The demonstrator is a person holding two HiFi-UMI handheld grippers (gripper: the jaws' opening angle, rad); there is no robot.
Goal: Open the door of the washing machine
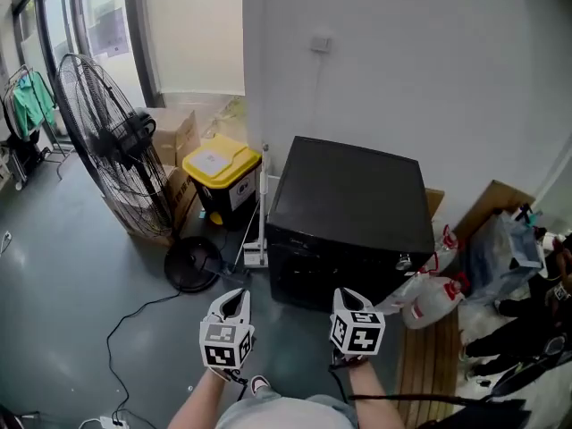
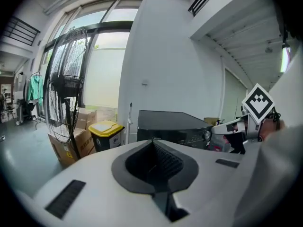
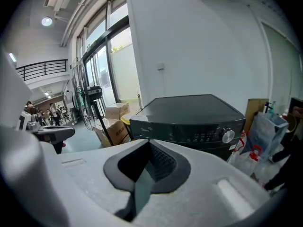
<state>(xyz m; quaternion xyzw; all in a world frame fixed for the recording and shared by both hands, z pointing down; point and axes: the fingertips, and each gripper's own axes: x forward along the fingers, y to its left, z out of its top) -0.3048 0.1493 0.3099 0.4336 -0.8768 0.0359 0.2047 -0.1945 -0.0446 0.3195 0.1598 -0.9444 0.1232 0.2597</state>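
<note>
The black washing machine (image 1: pixel 347 206) stands against the white wall; its dark front (image 1: pixel 326 277) faces me, with the door closed as far as I can see. My left gripper (image 1: pixel 235 302) and right gripper (image 1: pixel 347 298) hover side by side just short of that front, touching nothing. In the left gripper view the left gripper (image 2: pixel 154 144) has its jaws together and empty, with the machine (image 2: pixel 173 126) ahead. The right gripper (image 3: pixel 149 144) also looks shut and empty in the right gripper view, facing the machine's control panel (image 3: pixel 199 137) and silver knob (image 3: pixel 228 135).
A large floor fan (image 1: pixel 109 143) and cardboard boxes (image 1: pixel 175 134) stand at the left, beside a yellow-lidded bin (image 1: pixel 222 173). Its round base (image 1: pixel 192 264) and a cable (image 1: pixel 134 318) lie on the floor. Plastic jugs (image 1: pixel 431 298), bags (image 1: pixel 505 239) and a wooden board (image 1: pixel 438 356) crowd the right.
</note>
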